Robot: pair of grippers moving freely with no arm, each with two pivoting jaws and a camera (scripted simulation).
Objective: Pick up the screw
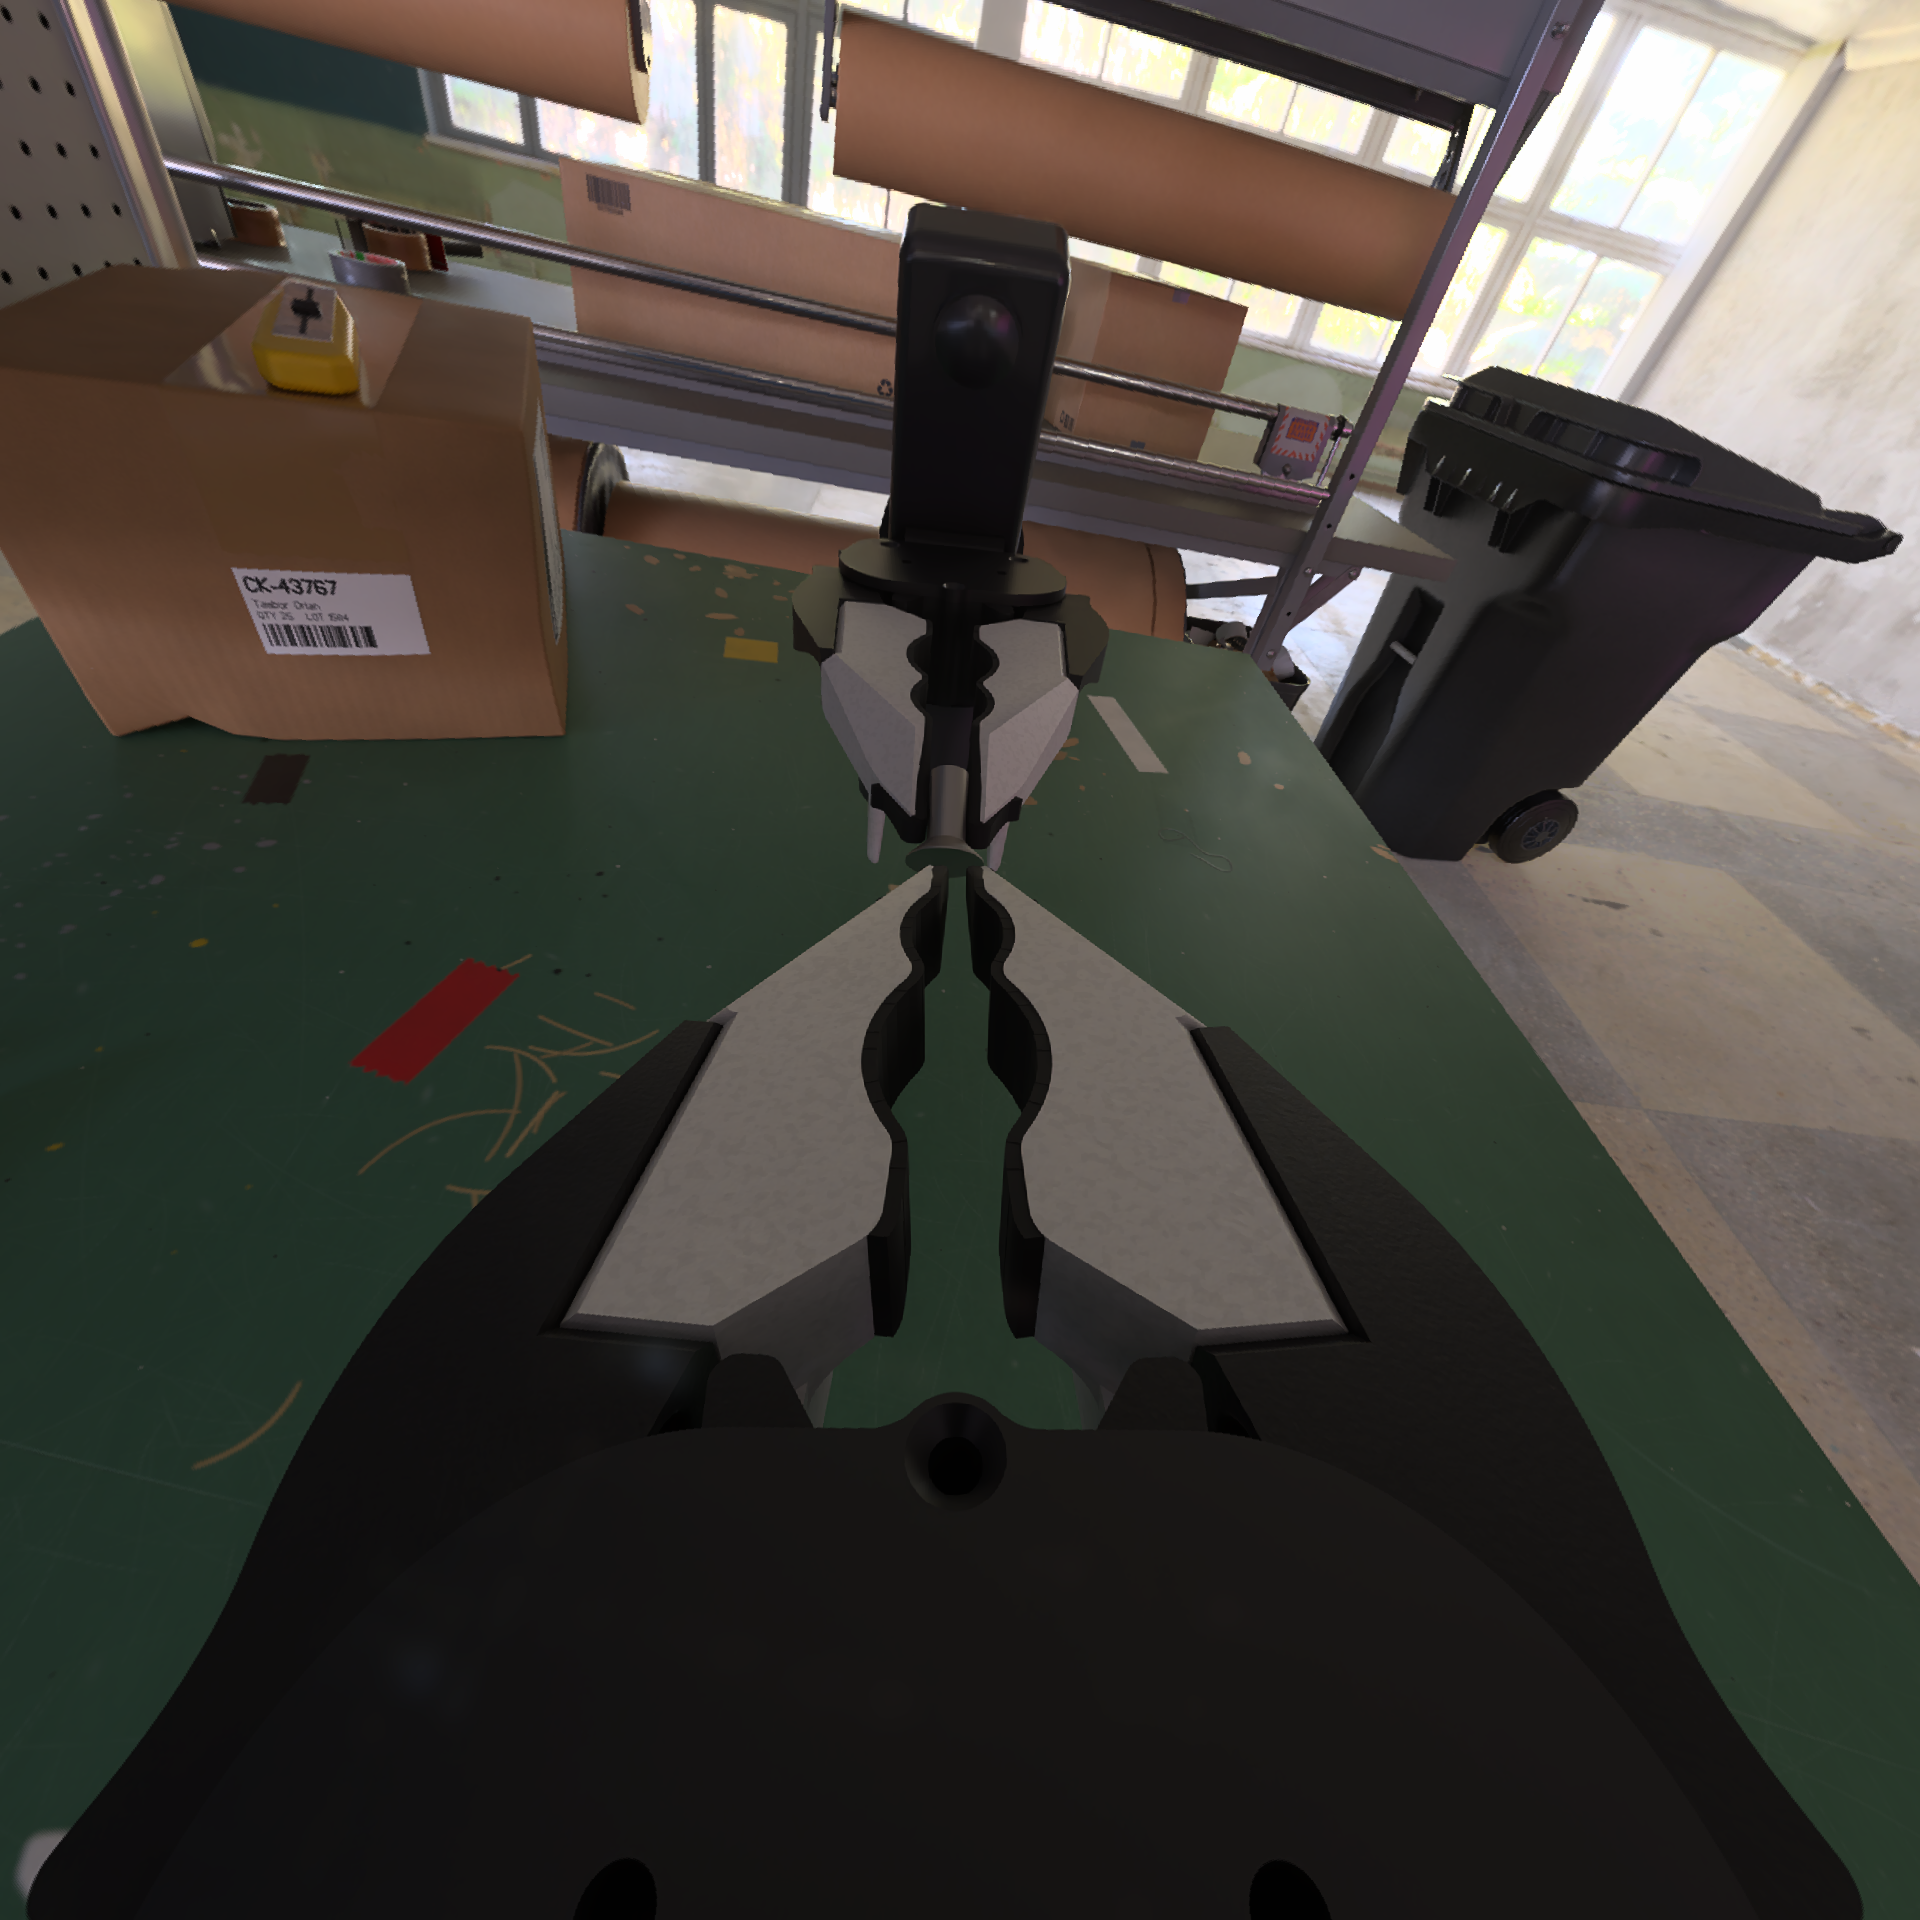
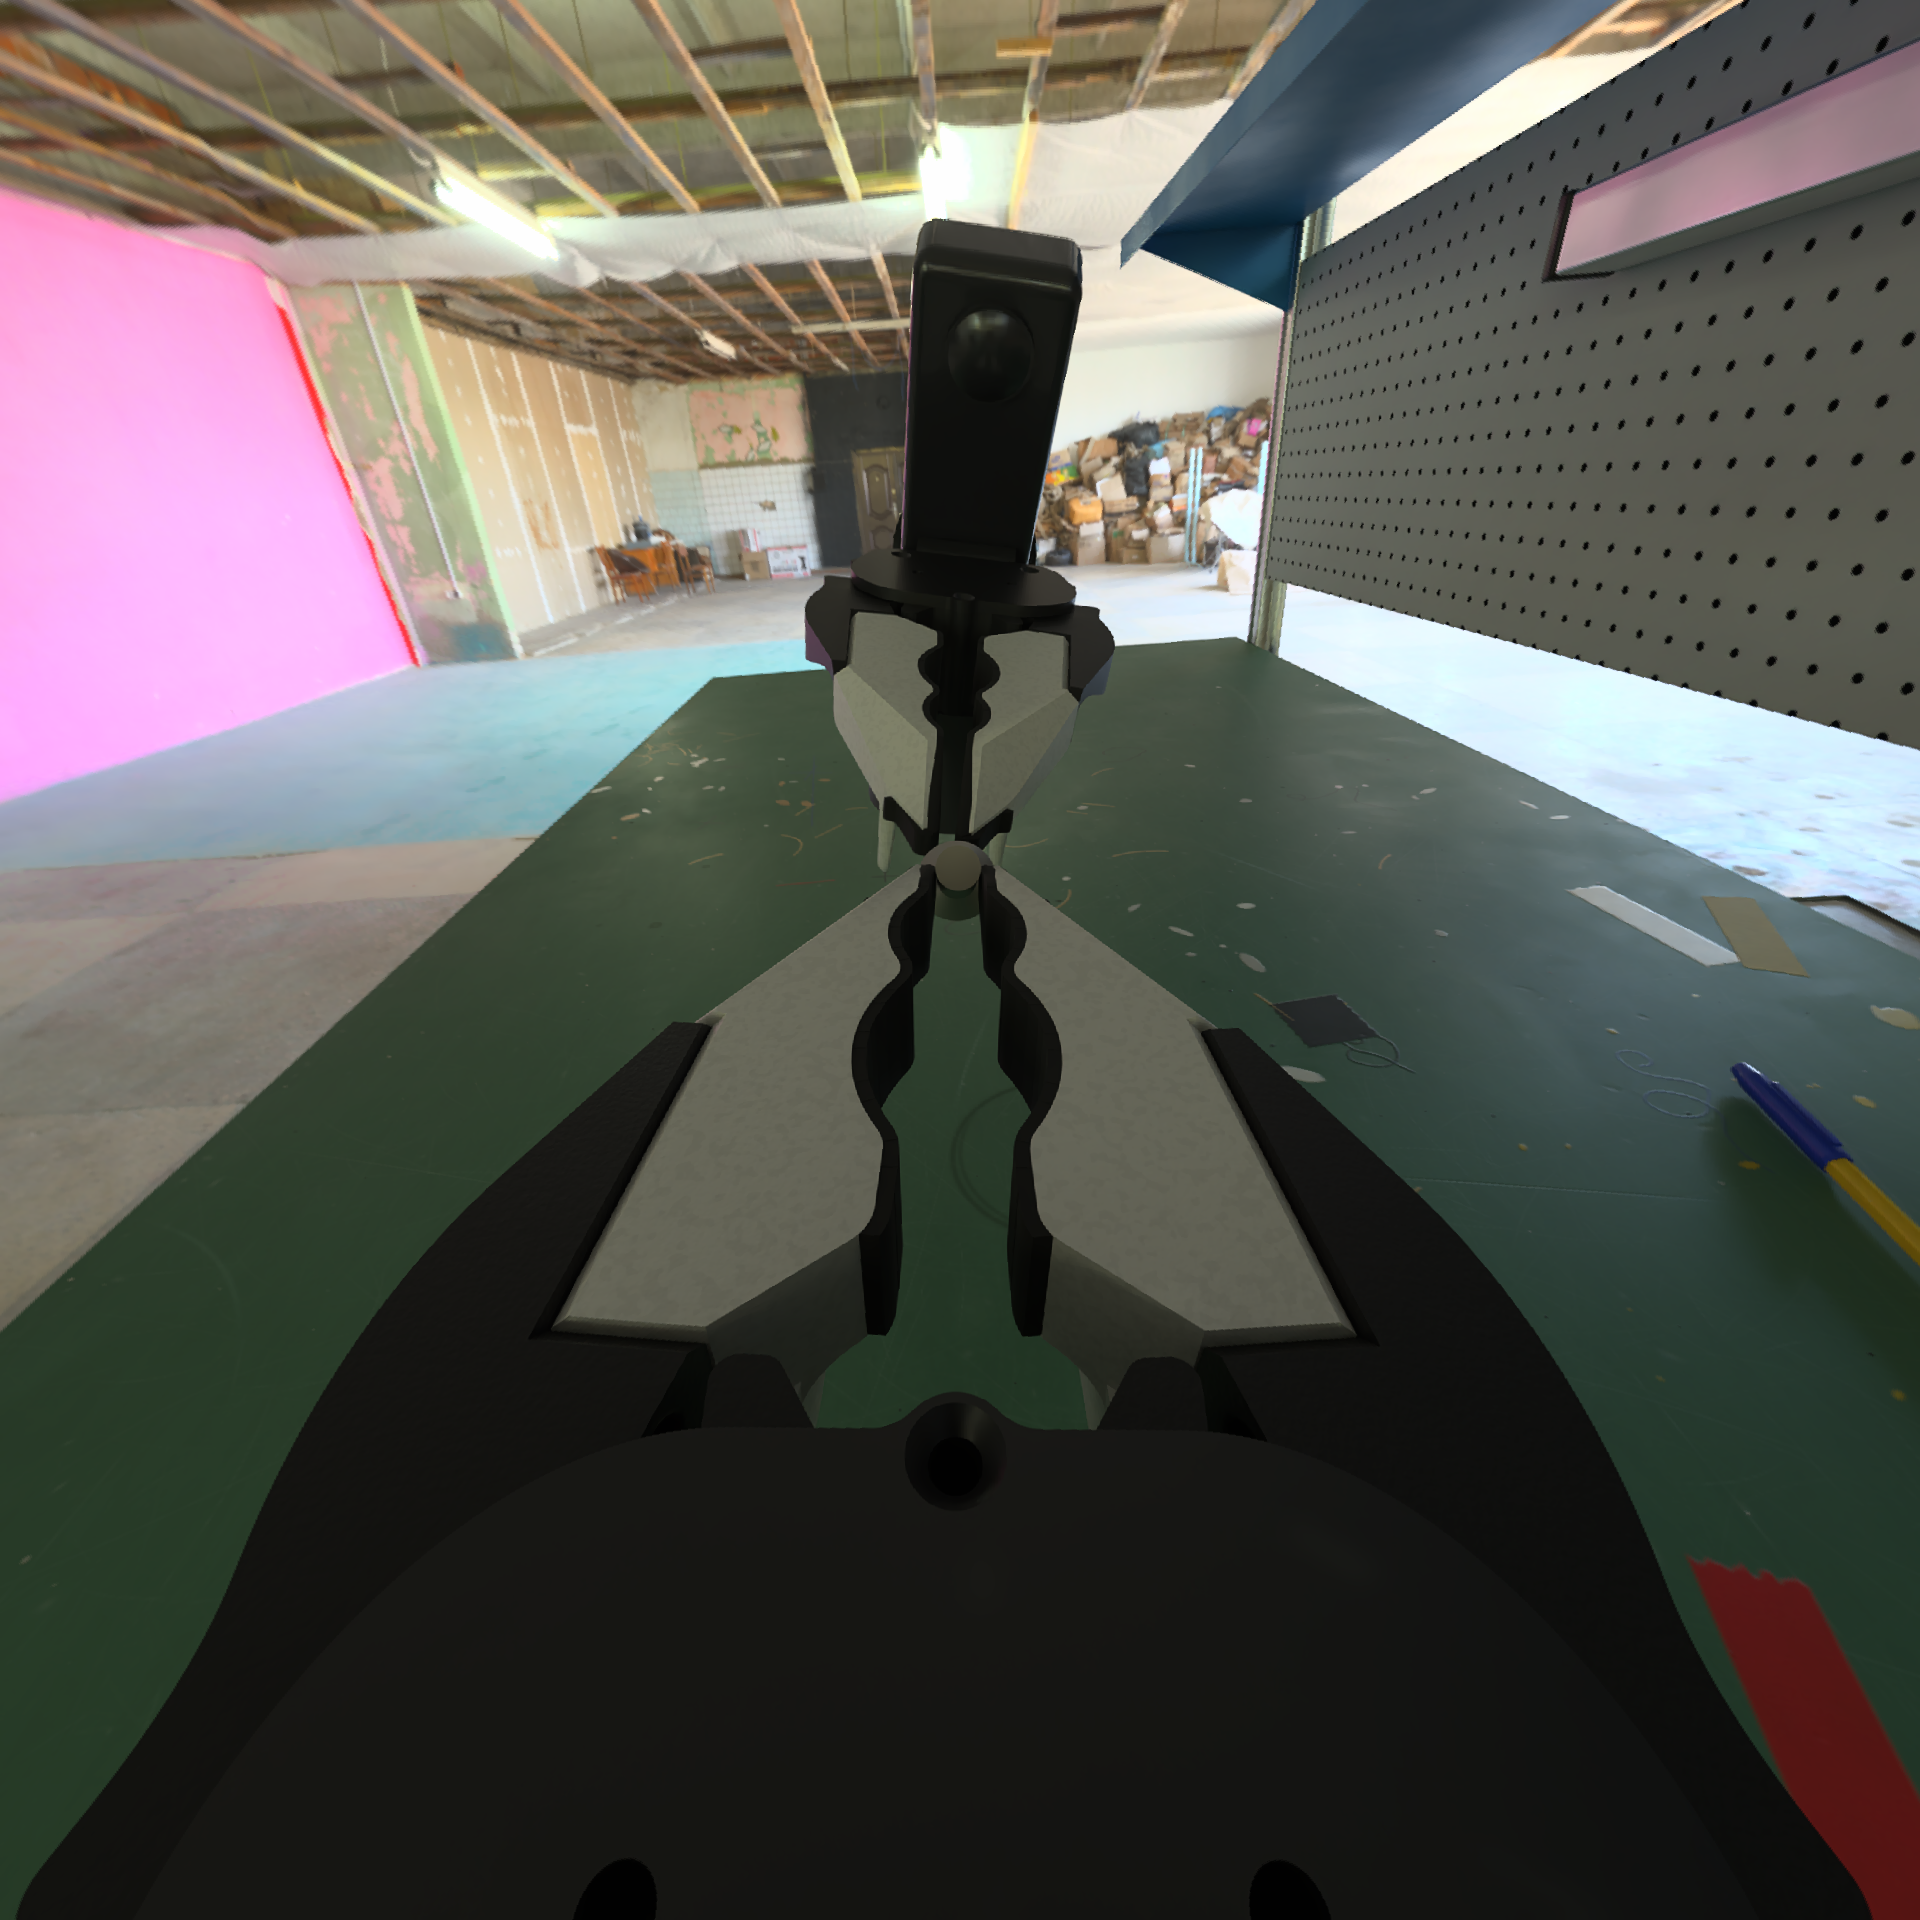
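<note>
Left wrist view: left gripper [image 1: 951, 878] fingertips nearly closed, reaching the flat head of the screw [image 1: 948, 821]. The facing right gripper [image 1: 943, 831] clamps the screw shank above the green table [image 1: 312, 1195]. Cardboard box [image 1: 281, 540] and black bin [image 1: 1579, 603] stand beyond

the right gripper [image 2: 957, 883] held its jaws nearly closed around the pale end of the screw [image 2: 957, 864] above the green table [image 2: 520, 1091], tip to tip with the left gripper [image 2: 948, 831] facing it. a blue-and-yellow pen [image 2: 1829, 1158] lay to the right.
</note>
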